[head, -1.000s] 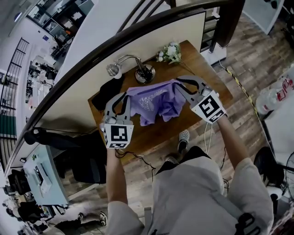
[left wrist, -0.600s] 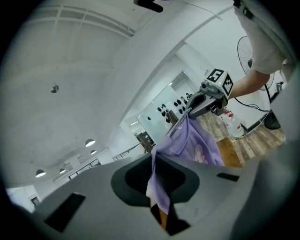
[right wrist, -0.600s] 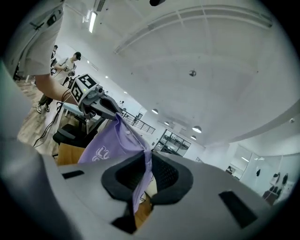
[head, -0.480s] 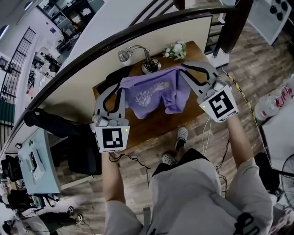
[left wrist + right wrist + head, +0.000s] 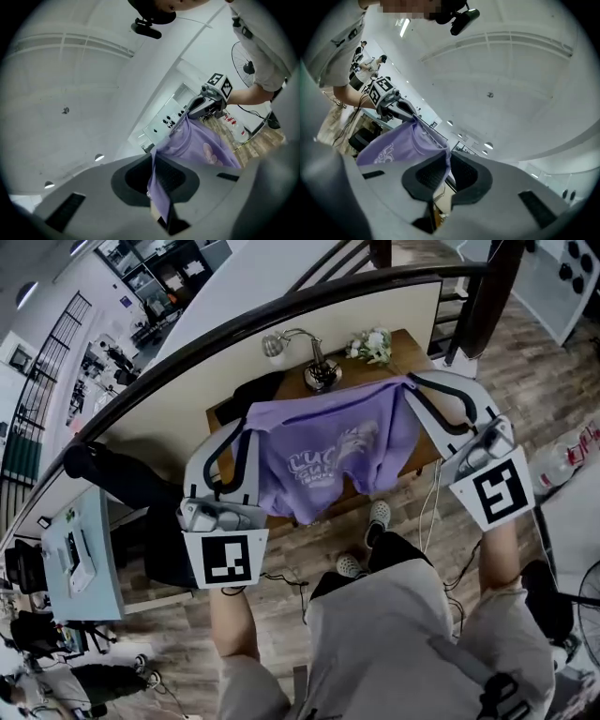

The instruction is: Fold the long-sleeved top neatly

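The lilac long-sleeved top [image 5: 328,460] with a white print hangs stretched in the air above the wooden table [image 5: 220,418], its hem dangling. My left gripper [image 5: 246,424] is shut on the top's left upper corner; in the left gripper view the cloth [image 5: 161,197] runs pinched between the pads. My right gripper [image 5: 409,382] is shut on the right upper corner, and its own view shows the lilac cloth [image 5: 408,145] clamped between the jaws. Each gripper view shows the other gripper, the right gripper [image 5: 208,96] and the left gripper [image 5: 391,105], holding the far corner.
A chrome desk lamp [image 5: 309,357] and a bunch of white flowers [image 5: 372,344] stand at the table's far edge. A dark garment [image 5: 248,390] lies at the far left of the table. A curved dark railing [image 5: 281,310] runs behind. A fan [image 5: 243,61] stands near the person.
Both grippers have risen and spread apart, lifting the top off the table. The crumpled cloth has opened out flat, with its print showing.
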A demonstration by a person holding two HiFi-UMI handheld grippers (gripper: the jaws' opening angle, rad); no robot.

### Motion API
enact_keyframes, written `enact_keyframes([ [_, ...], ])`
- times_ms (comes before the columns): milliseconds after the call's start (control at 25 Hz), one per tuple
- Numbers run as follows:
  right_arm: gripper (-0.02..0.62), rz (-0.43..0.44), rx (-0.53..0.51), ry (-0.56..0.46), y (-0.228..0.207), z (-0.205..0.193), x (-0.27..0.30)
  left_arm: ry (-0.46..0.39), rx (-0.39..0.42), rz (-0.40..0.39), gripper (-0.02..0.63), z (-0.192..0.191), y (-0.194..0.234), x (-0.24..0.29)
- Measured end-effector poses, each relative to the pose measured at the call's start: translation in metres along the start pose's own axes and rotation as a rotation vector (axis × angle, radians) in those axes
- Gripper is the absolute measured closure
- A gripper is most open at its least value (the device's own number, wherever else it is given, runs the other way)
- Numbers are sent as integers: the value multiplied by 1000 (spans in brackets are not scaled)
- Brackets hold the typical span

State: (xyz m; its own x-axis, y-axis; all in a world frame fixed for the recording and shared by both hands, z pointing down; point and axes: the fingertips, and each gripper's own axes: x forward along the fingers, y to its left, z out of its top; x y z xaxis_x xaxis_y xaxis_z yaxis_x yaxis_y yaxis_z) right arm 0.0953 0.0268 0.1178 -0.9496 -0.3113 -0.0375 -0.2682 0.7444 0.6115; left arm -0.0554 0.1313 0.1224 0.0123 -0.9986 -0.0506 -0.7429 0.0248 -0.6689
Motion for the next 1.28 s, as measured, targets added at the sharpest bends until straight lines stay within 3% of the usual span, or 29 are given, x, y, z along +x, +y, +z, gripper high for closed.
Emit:
enact_keyframes([
  [120,555,-45,-70,43,1,-6,2,10,-16,0,568,-7,-7,-1],
  [200,555,-38,-49,76,6,-23,13,42,-46,-11,568,-26,-14,3],
  [360,555,49,-5,144,16,-77,51,122,-84,-66,568,-73,-34,24],
  [520,557,120,-38,191,27,-142,102,225,-108,-103,568,-145,-51,62],
  [720,558,202,-21,274,47,-218,155,318,-196,-131,568,-221,-62,111],
  [1280,557,404,82,396,61,-367,279,517,-368,-162,568,-381,-77,214],
])
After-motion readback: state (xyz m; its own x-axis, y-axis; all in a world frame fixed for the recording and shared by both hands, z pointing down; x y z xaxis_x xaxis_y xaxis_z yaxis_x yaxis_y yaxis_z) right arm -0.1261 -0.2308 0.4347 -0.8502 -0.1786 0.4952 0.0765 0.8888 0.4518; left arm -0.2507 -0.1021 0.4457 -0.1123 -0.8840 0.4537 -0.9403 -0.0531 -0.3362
